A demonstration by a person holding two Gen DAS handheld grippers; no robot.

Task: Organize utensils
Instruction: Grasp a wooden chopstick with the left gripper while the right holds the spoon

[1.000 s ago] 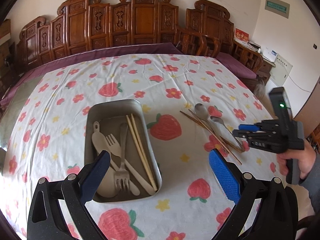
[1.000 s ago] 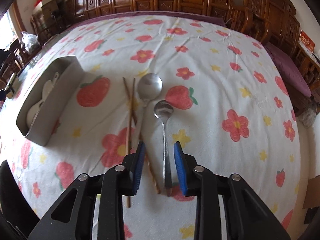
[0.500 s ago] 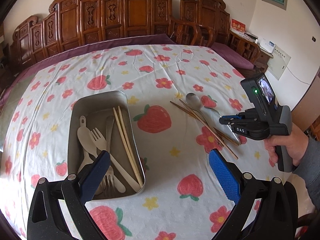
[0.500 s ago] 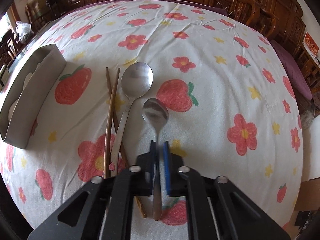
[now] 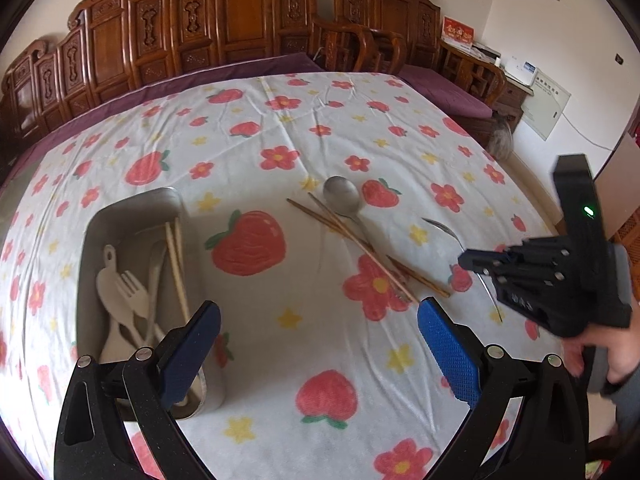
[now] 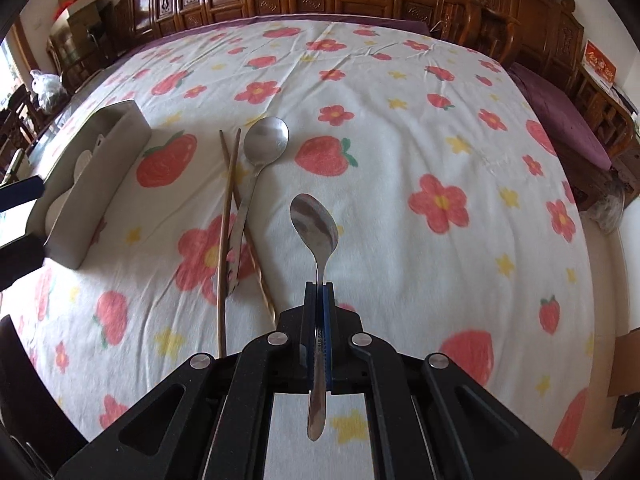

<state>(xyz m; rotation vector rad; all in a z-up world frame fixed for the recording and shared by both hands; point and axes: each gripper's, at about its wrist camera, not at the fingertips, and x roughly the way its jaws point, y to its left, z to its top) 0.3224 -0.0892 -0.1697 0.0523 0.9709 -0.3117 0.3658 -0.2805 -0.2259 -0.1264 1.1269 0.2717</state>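
My right gripper (image 6: 319, 286) is shut on the handle of a small metal spoon (image 6: 314, 224), lifted clear of the cloth with its bowl pointing away. From the left wrist the same right gripper (image 5: 464, 260) shows at the right edge, the small spoon (image 5: 444, 229) in its jaws. A larger metal spoon (image 6: 266, 140) and a pair of brown chopsticks (image 6: 225, 216) lie on the tablecloth. The large spoon (image 5: 342, 196) and chopsticks (image 5: 360, 240) also show in the left view. My left gripper (image 5: 318, 344) hangs open above the cloth, beside the metal tray (image 5: 132, 208).
The metal tray (image 6: 120, 136) holds pale plastic utensils (image 5: 132, 300) and light chopsticks (image 5: 176, 264). Carved wooden chairs (image 5: 240, 20) ring the far side of the strawberry-print table. A person's hand (image 5: 600, 352) holds the right gripper at the table's right edge.
My right gripper closed on the small spoon's handle and lifted it off the cloth. My left gripper shifted right, so the tray now sits further left in its view.
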